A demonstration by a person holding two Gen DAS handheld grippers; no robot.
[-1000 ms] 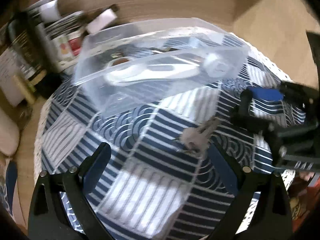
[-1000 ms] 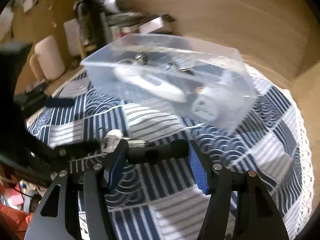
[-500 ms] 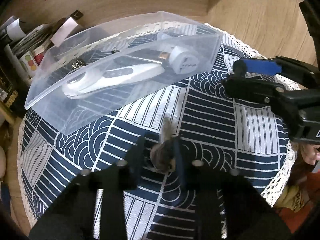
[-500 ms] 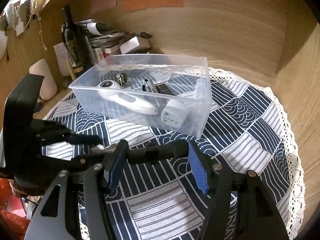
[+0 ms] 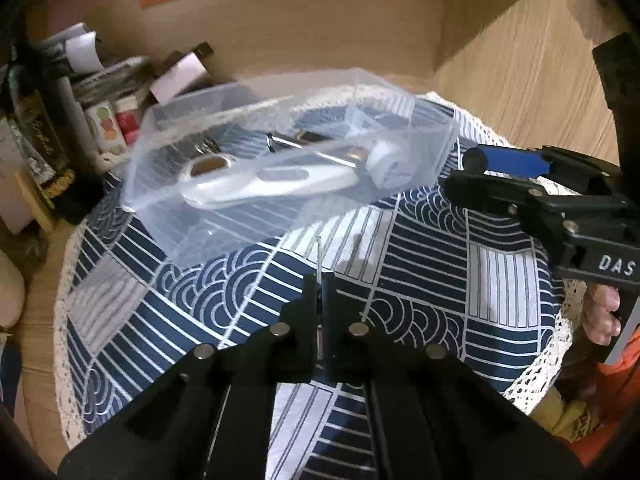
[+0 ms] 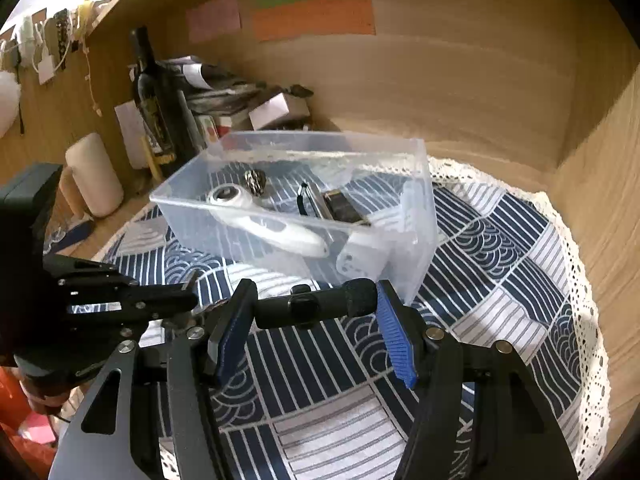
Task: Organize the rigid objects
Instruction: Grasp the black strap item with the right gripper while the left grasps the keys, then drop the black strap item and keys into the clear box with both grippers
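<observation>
Both claws hang low over the table point(image 6: 500, 280), which is covered with a blue-and-white patterned cloth. In the left wrist view the left claw point(image 5: 319, 284) has its fingers pressed almost together; a thin sliver shows in the gap between them, though the view is too poor to say what it is. In the right wrist view a small metal piece point(image 6: 216, 306), possibly keys, shows beside that claw's tip, partly hidden. The right claw point(image 6: 316, 312) pinches a black cylindrical tool point(image 6: 316, 306) crosswise between its blue pads point(image 6: 394, 336), the tool lying level just in front of the clear plastic box point(image 6: 424, 216).

That box sits on the cloth ahead of both claws, its near corner just beyond the tool's knurled end. Inside it lie a white handheld device point(image 6: 272, 228), a white plug adapter point(image 6: 356, 260), a dark lighter-like item point(image 6: 344, 210), a small clip point(image 6: 306, 200) and a dark patterned ring point(image 6: 255, 180). Behind the box, against the wooden wall, stand a dark bottle point(image 6: 154, 104), a stack of papers and small boxes point(image 6: 240, 100) and a pale cylinder point(image 6: 94, 174). Coloured notes point(image 6: 316, 16) are stuck on the wall.
</observation>
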